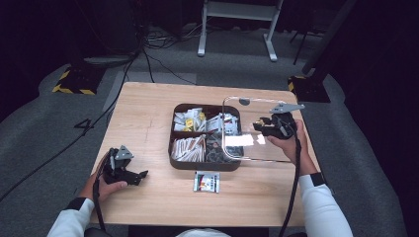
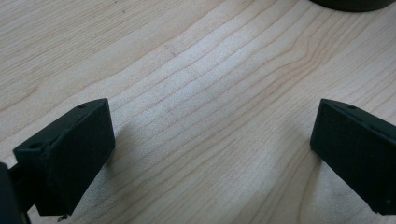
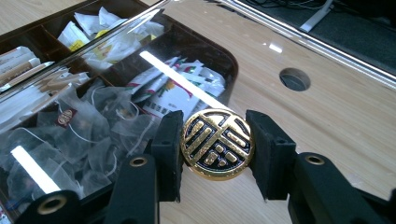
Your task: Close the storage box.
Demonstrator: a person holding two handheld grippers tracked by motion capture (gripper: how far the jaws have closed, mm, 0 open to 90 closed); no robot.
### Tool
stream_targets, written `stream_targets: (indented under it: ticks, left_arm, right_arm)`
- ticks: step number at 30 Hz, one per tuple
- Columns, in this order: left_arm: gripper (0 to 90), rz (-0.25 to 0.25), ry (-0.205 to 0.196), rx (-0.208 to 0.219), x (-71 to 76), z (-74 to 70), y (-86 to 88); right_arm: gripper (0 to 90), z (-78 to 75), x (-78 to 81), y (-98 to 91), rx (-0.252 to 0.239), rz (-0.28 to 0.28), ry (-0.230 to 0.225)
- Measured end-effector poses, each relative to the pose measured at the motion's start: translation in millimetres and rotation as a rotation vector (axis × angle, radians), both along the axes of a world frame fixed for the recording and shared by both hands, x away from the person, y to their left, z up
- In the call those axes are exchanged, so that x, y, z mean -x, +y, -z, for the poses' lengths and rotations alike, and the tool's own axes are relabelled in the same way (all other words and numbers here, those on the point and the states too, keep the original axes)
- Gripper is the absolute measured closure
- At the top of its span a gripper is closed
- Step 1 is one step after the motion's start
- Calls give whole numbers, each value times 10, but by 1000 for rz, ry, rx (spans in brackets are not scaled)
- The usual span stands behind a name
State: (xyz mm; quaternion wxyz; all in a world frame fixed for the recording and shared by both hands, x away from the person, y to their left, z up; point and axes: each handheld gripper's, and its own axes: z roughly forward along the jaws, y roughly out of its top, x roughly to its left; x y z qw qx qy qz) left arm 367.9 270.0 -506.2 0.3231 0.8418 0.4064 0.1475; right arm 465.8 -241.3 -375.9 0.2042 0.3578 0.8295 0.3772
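Observation:
A dark compartment box (image 1: pixel 205 166) full of tea bags and sachets sits mid-table. Its clear lid (image 1: pixel 247 148) is lifted off and tilted over the box's right side. My right gripper (image 1: pixel 263 126) holds the lid by its round black-and-gold knob (image 3: pixel 217 143). In the right gripper view the pads (image 3: pixel 170 140) press on both sides of the knob, and the tea bags (image 3: pixel 93 135) show through the lid (image 3: pixel 93 70). My left gripper (image 1: pixel 141 176) rests low at the table's left front. Its jaws (image 2: pixel 212 154) stand wide open over bare wood.
One loose tea sachet (image 1: pixel 206 181) lies on the wooden table (image 1: pixel 148 113) just in front of the box. The box's edge (image 2: pixel 350 4) shows far ahead of the left jaws. Beyond the table are grey carpet, cables and a white metal stand (image 1: pixel 237 19).

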Motion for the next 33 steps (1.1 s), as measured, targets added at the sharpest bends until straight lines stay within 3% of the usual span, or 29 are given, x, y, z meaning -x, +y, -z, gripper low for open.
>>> stream_targets:
  ticks: [20, 33]
  left_arm:
    - [4, -5, 2, 3, 8, 0, -4]
    - [5, -7, 3, 1, 11, -1, -6]
  right_arm:
    - [590, 159, -101, 779, 55, -73, 51]
    - [590, 279, -160, 1152, 69, -99, 67]
